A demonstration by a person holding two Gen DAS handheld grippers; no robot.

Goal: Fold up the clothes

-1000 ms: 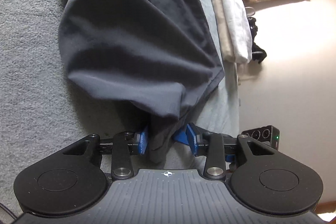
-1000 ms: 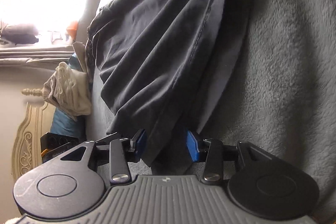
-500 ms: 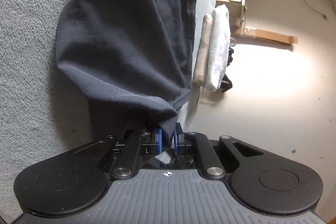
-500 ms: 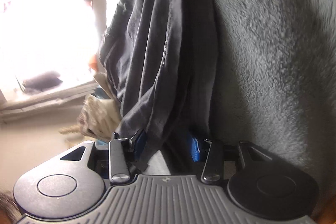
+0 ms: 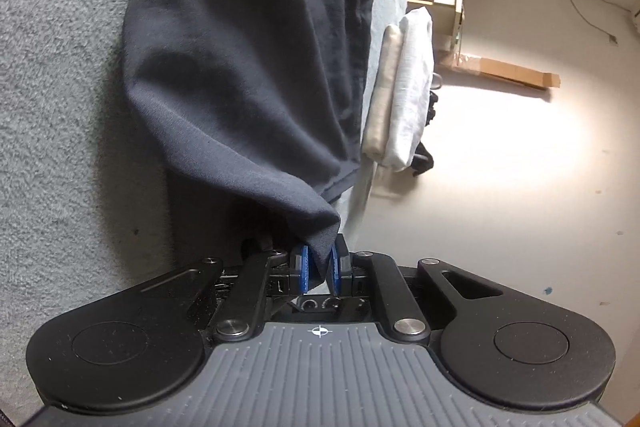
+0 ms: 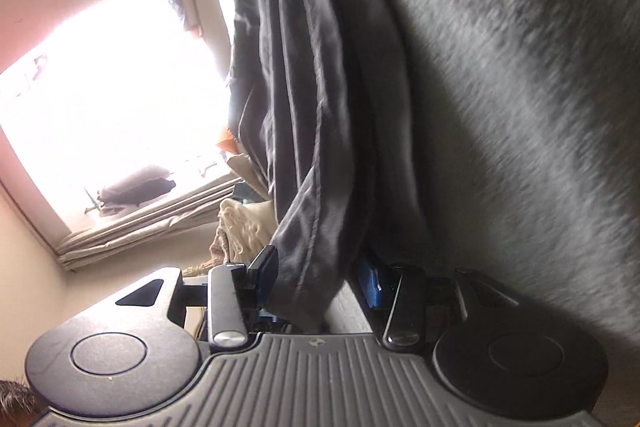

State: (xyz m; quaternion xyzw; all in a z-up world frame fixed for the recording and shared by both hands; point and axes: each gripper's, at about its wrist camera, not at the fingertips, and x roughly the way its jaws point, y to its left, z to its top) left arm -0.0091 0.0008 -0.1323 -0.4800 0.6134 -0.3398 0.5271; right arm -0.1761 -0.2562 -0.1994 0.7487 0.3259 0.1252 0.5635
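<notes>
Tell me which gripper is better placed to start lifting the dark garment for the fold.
Left. The left gripper is already shut on a corner of the dark garment. In the right gripper the cloth only hangs between open jaws, so it likely must close first.

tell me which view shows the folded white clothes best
The left wrist view: the folded white clothes sit stacked at the bed's edge, sharp and well lit. The right wrist view doesn't show them; only a crumpled cream fabric is visible past the dark garment.
</notes>
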